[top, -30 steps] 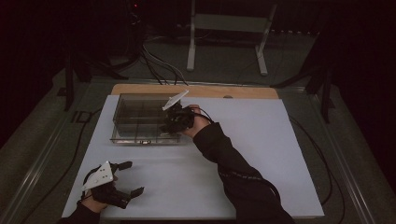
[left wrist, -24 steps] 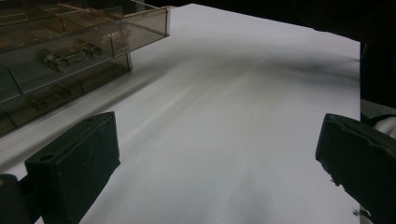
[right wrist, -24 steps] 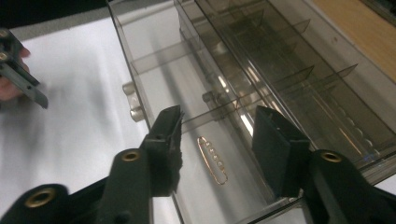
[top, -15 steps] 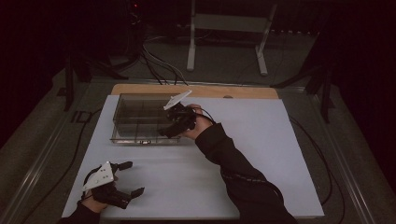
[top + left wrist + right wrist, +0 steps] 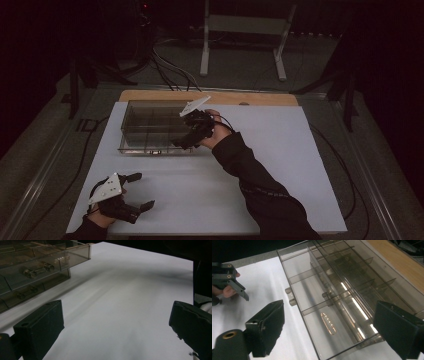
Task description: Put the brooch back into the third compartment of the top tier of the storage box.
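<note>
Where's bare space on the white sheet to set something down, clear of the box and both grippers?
Widest free patch: the sheet's right half, right of the right sleeve. Also bare: the strip between the compartment box and the left gripper. Crowded: the box's near right corner, where the right gripper hangs open.

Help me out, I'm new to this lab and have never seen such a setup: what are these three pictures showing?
A person works at a table with a hand-held two-jaw tool in each hand. One picture looks down from above; the others come from cameras riding on each tool. On the white sheet stands a clear compartment box. The right gripper is over the box's near right corner, its jaws having just been opening, nothing between them. The left gripper rests near the front edge, open and holding nothing.
</note>
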Motion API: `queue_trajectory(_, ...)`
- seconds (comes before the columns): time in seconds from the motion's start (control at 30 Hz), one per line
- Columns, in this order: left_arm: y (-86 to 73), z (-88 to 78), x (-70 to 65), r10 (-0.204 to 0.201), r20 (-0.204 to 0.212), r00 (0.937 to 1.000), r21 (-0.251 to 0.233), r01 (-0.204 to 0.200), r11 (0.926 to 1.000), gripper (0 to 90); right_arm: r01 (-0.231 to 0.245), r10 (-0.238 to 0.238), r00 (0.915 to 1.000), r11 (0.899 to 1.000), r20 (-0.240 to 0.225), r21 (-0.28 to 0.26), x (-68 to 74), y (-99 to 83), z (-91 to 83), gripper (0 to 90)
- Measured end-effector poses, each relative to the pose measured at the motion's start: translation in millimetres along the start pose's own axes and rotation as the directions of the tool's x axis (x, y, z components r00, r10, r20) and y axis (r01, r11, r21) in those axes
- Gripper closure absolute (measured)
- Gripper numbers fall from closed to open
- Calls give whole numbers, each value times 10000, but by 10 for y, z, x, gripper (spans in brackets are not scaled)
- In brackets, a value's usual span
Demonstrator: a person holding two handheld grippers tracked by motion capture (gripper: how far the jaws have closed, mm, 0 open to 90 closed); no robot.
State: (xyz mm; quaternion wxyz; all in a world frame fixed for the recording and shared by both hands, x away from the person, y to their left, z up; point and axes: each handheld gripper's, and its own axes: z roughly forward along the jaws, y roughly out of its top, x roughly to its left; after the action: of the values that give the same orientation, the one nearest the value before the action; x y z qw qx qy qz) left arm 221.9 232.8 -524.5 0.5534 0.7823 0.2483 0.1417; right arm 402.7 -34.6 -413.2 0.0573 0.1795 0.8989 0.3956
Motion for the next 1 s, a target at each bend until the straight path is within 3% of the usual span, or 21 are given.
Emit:
queue_trajectory(0.07,-1,0,1,-10,-22,10000,3,10,10000,6,135,-136,9997,9999,204,54,1,-5,-18,0)
queue_trajectory(0.2,1,-3,-1,-19,-24,10000,-33,18,10000,6,399,-399,9979,9992,510,-1,-7,-34,-73,0)
queue_trajectory(0.43,0,7,-2,-49,-16,10000,23,49,10000,7,359,-354,9985,9993,420,-102,-31,-115,-161,0)
queue_trajectory(1.0,-9,-21,-8,-73,-52,10000,-44,73,10000,6,-416,426,9974,9990,582,-177,-161,-581,-329,0)
